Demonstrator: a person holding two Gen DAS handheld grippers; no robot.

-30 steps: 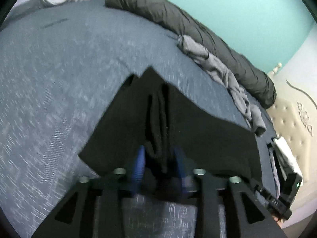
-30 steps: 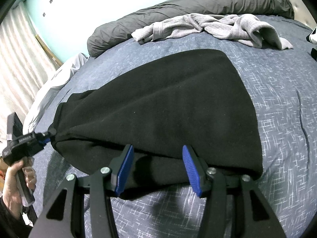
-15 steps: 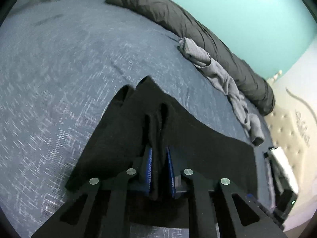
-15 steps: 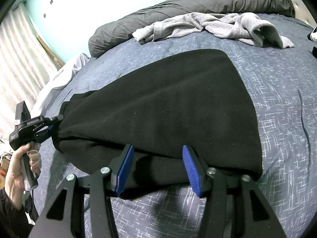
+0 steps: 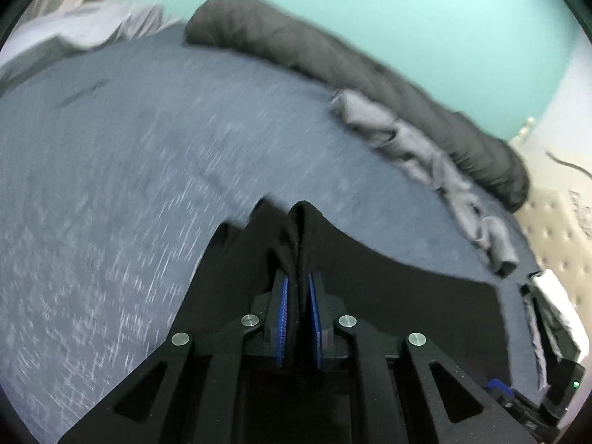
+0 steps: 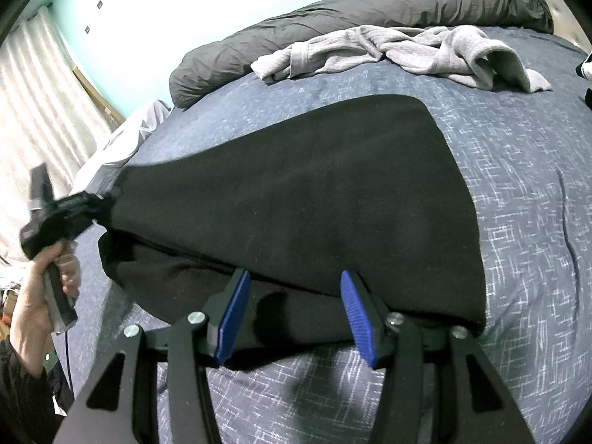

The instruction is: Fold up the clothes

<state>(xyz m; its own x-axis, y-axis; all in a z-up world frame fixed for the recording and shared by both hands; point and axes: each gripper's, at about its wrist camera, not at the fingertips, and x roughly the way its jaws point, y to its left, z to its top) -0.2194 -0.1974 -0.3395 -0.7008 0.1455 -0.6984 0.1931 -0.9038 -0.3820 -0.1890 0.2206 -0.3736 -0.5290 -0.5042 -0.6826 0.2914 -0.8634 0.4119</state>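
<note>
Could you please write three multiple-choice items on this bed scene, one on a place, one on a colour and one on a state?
1. Where does the grey hoodie lie?
A. On the bed between the black garment and the dark duvet roll
B. On top of the black garment
C. In the right gripper

2. What colour are the pads on the gripper fingers?
A. Red
B. Blue
C. White

3. How does the left gripper stand?
A. Wide open above bare bedding
B. Shut on a bunched end of the black garment
C. Shut on the grey hoodie

Key: 1 A, it sits past the black garment, in front of the duvet roll. 2 B, both views show blue pads. 3 B, black cloth is pinched between its pads, while the right gripper stands open.
</note>
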